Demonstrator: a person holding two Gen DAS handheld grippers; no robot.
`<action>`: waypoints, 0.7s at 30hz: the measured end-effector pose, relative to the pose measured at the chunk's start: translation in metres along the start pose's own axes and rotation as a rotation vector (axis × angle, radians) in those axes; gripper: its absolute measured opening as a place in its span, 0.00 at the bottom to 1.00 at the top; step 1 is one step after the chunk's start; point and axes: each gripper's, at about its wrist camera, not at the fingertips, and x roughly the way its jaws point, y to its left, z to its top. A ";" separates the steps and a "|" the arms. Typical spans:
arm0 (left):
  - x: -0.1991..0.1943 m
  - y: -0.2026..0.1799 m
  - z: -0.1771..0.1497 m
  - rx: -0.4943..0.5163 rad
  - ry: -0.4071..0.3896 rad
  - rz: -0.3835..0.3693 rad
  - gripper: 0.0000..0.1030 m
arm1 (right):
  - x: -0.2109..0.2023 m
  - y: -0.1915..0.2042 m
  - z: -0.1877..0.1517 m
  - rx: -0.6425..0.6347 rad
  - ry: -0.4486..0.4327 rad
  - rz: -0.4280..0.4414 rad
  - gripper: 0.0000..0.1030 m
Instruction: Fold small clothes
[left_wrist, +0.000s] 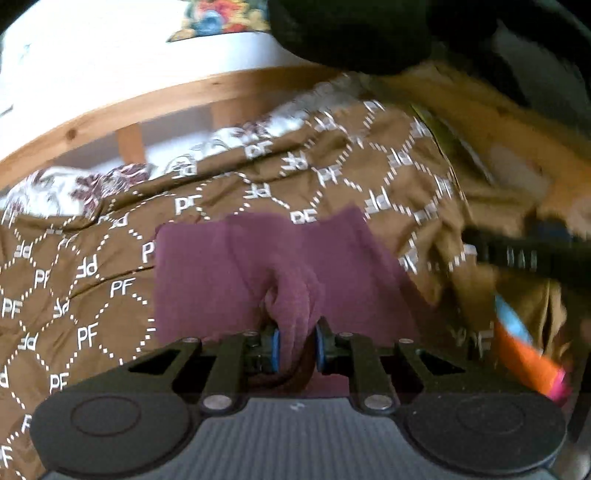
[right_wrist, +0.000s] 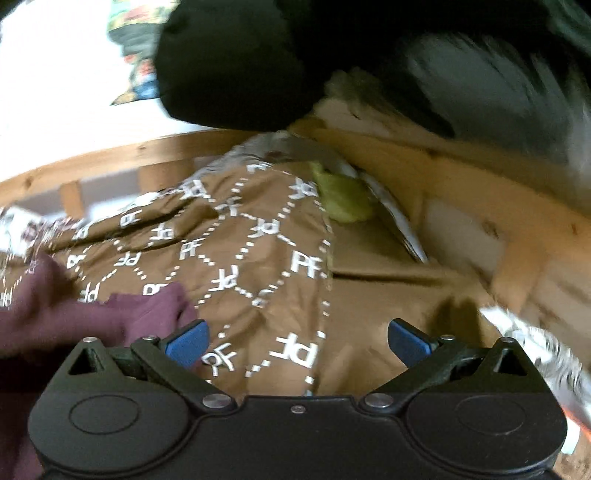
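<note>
A small maroon knit garment (left_wrist: 221, 273) hangs in front of my left gripper (left_wrist: 297, 343). That gripper is shut on a bunched fold of it, pinched between the blue pads, and the rest drapes down over a brown bedspread (left_wrist: 92, 266) printed with white "PF" letters. In the right wrist view the maroon garment (right_wrist: 55, 317) lies at the lower left, beside the left finger. My right gripper (right_wrist: 297, 338) is open, its blue pads (right_wrist: 186, 341) spread wide with only the bedspread (right_wrist: 240, 251) behind the gap. Both views are blurred by motion.
A wooden bed frame (left_wrist: 110, 107) runs behind the bedspread, and wooden boards (right_wrist: 461, 192) rise at the right. A green cloth (right_wrist: 343, 199) lies near them. A dark bulky shape (right_wrist: 229, 62) fills the top. A blurred black bar (left_wrist: 517, 254) and an orange and blue thing (left_wrist: 521, 347) cross the right edge.
</note>
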 end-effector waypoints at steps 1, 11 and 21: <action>0.001 -0.007 -0.003 0.033 -0.003 0.011 0.21 | 0.001 -0.004 -0.001 0.014 0.009 0.004 0.99; -0.044 0.004 -0.010 -0.014 -0.088 -0.197 0.86 | 0.003 0.010 -0.002 -0.042 0.017 0.063 0.99; -0.094 0.045 -0.037 0.013 -0.240 -0.118 0.99 | -0.013 0.015 -0.004 0.008 -0.073 0.190 0.99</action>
